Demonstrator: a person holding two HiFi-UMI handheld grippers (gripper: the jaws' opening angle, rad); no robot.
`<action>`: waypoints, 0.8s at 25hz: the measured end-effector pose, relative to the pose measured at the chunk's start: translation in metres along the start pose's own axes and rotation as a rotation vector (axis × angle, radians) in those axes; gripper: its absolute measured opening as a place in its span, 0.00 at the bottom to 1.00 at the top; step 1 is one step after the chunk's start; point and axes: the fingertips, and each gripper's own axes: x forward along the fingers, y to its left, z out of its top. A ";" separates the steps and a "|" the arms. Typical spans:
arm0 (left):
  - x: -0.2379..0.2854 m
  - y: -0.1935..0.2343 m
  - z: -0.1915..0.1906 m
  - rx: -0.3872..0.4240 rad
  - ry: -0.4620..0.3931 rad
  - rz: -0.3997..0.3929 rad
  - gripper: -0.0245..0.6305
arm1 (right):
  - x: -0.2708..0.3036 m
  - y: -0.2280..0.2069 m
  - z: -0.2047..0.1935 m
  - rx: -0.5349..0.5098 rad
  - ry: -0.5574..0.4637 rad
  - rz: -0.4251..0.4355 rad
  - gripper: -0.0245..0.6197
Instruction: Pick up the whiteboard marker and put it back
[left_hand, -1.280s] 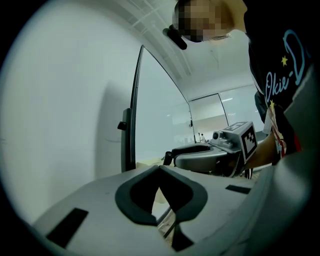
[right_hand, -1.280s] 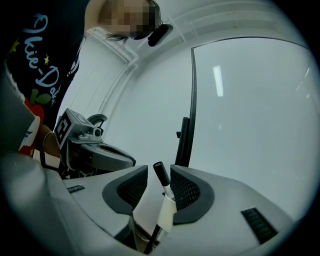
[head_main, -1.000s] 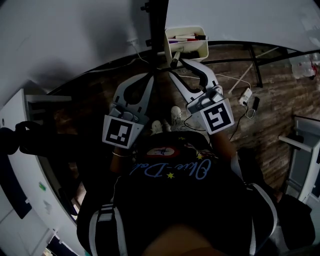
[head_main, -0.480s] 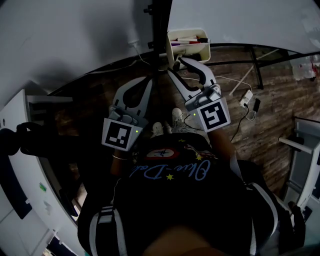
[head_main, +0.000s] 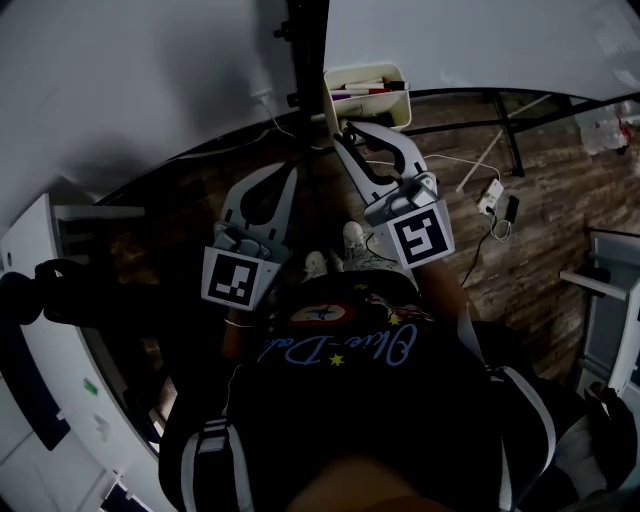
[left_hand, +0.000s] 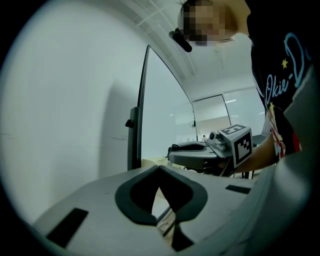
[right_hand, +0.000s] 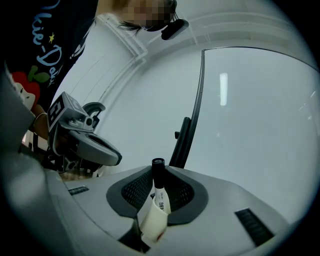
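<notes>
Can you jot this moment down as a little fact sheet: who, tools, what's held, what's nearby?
Who: a person facing a whiteboard, tongs in each hand
Left tongs: shut, empty
Right tongs: closing, whiteboard marker between them
Nearby: white box holding more markers, against the board

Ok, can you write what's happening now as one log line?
right gripper: jaws closing, whiteboard marker between them | left gripper: shut, empty
</notes>
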 end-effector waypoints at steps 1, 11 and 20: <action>0.000 0.000 0.000 0.000 -0.001 -0.001 0.03 | 0.000 -0.001 0.000 0.004 0.001 -0.002 0.18; 0.004 -0.004 0.004 -0.004 -0.020 -0.013 0.03 | -0.006 -0.006 0.007 0.016 -0.021 -0.022 0.18; 0.009 -0.017 0.010 0.013 -0.034 -0.042 0.03 | -0.023 -0.016 0.017 0.030 -0.033 -0.058 0.18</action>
